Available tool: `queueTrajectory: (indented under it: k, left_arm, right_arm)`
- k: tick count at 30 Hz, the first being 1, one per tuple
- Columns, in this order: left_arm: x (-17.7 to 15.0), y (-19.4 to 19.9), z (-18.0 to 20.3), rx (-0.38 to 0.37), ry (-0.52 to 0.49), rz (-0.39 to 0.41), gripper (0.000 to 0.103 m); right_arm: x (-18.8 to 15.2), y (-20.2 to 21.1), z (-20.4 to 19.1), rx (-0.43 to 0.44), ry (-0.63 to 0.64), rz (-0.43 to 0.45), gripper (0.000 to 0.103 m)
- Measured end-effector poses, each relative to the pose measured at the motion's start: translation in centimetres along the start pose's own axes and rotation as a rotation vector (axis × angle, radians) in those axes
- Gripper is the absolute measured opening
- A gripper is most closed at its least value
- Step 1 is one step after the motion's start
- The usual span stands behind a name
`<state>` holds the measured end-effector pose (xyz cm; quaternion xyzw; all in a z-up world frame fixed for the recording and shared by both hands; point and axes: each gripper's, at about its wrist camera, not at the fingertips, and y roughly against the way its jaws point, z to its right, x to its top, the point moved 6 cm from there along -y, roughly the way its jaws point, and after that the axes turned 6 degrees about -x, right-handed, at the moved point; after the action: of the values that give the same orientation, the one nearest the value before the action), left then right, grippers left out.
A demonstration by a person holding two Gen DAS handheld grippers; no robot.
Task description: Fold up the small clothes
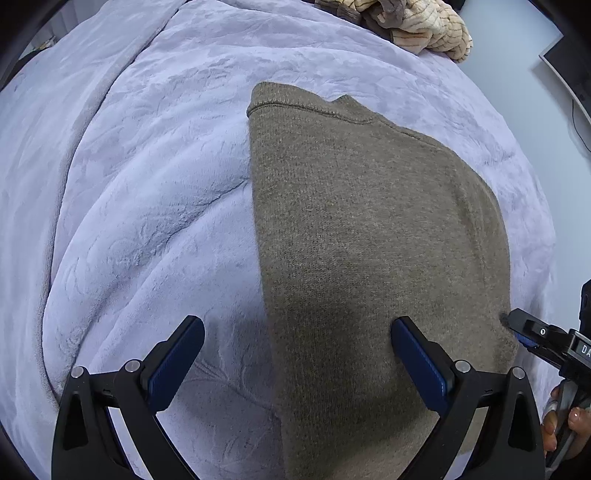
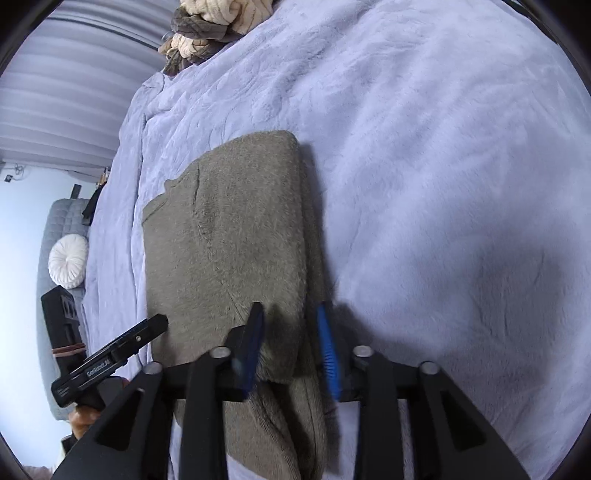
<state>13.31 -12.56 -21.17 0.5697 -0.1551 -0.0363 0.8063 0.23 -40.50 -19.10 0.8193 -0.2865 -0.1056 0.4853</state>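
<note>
Lavender plush blanket [image 1: 147, 206] covers the whole bed, and the olive-brown knit garment [image 1: 369, 229] lies flat on it, already doubled into a long narrow panel with the ribbed hem at the far end. So I'd say the lengthwise fold is done and what's probably left is folding it crosswise into a compact bundle.

Left hand-held gripper [image 1: 297, 354] hovers over the near left edge with its jaws spread wide, nothing in them. Right hand-held gripper [image 2: 291, 347] straddles the near right edge, jaws about half apart; the cloth sits between the pads, but I can't see them pressing on it.

Near end of the garment runs under both grippers and off the frame, so its bottom edge is hidden. Right wrist view is a bit smeared around the pads. Beyond, a heap of cream and grey clothes [image 1: 417, 26] waits at the bed's far edge, probably more to fold.
</note>
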Motion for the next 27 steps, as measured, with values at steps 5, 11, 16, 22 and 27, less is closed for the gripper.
queueTrajectory:
  k: [5,11,16,22,27]
  left_arm:
    - [-0.3,0.1,-0.3,-0.005,-0.002,-0.003,0.102]
    - [-0.3,-0.1,-0.4,-0.021,0.008,-0.014,0.102]
    - [-0.1,-0.3,0.2,-0.092,0.0,-0.018,0.102]
    - [0.1,-1.5,0.7,-0.266,0.021,-0.051,0.102]
    - [0.4,-3.0,1.2,-0.312,0.036,-0.082,0.102]
  right_arm:
    - [-0.4,-0.1,1.0,0.021,-0.039,-0.012,0.059]
    - [-0.1,-1.2,0.2,0.059,-0.031,-0.038,0.064]
    - [0.2,-2.0,0.4,0.075,-0.036,-0.063,0.065]
    - [0.7,-2.6,0.4,0.134,-0.015,-0.103,0.072]
    - [1.4,-3.5,0.2,0.202,-0.018,-0.134,0.072]
